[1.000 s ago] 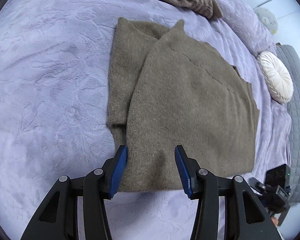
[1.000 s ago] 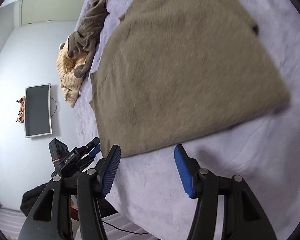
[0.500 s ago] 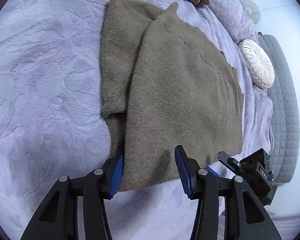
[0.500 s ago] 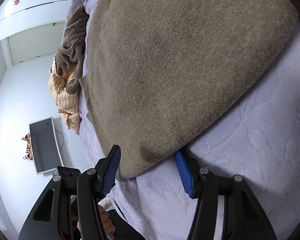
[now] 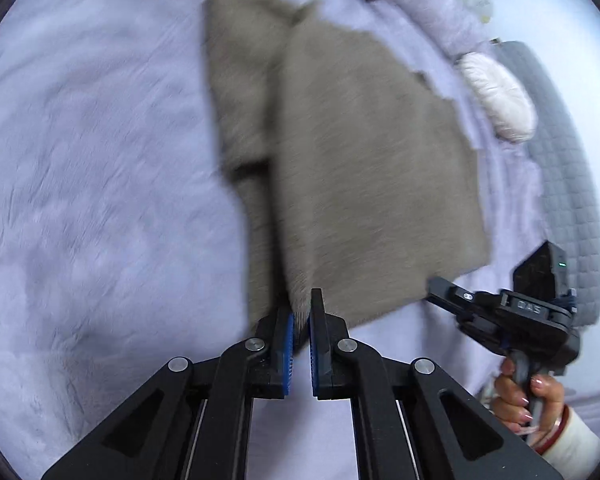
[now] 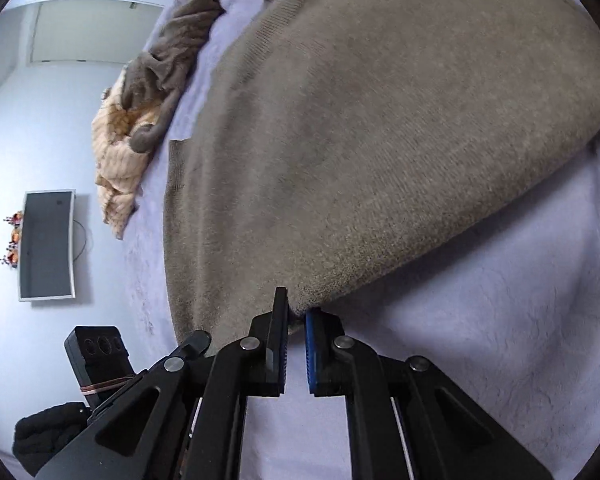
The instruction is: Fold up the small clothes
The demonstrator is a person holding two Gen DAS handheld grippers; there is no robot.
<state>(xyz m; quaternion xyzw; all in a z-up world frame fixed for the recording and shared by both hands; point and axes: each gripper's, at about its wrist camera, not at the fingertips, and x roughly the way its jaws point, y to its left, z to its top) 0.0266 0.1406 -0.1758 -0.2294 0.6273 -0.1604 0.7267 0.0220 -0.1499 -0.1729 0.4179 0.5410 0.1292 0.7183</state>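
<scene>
A taupe knitted sweater lies partly folded on the lilac bed cover, one side turned over the middle. My left gripper is shut on the sweater's near hem at its left part, the knit pinched between the blue pads. In the right wrist view the same sweater fills the upper frame, and my right gripper is shut on its near corner. From the left wrist view the right gripper's body is visible at the right, held by a hand.
A heap of other clothes, grey-brown over cream striped, lies at the far edge of the bed. A round white cushion and a grey quilted headboard are on the right. A wall screen hangs beyond the bed.
Both grippers went from wide open to shut on the sweater's near hem. The left one dropped lower onto the hem; the right one slid in to the corner.
</scene>
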